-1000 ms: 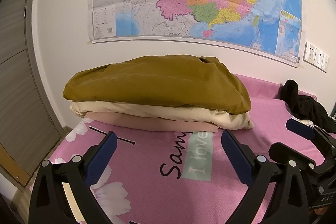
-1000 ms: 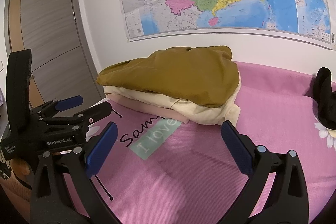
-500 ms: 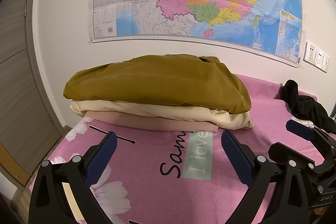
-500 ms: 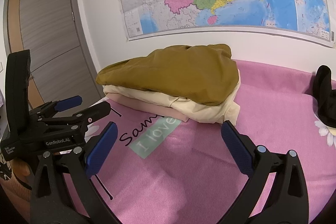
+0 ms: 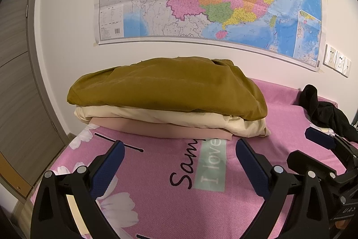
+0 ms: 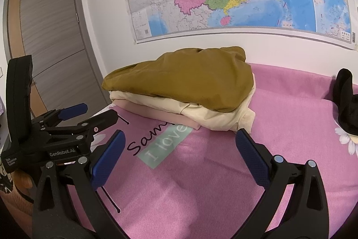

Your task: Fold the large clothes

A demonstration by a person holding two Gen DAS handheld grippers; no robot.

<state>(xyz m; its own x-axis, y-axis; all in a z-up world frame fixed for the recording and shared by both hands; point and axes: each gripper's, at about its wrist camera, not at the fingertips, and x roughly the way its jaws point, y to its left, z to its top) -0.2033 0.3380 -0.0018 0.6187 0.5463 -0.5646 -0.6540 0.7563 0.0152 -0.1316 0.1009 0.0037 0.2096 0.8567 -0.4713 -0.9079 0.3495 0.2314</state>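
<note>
Barely shifted since a second ago. Left tool (image 5: 179, 155) spread wide, empty, above pink printed bed cover (image 5: 156, 183). Ahead, folded mustard-brown garment (image 5: 165, 86) stacked on cream garment (image 5: 170, 117) near wall. Right tool (image 6: 180, 143) equally wide, empty. Crumpled black garment (image 6: 345, 97) far right.

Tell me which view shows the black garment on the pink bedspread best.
The left wrist view: the black garment lies crumpled at the right side of the pink bedspread, most of it visible. In the right wrist view the black garment sits at the frame's right edge, partly cut off.
</note>
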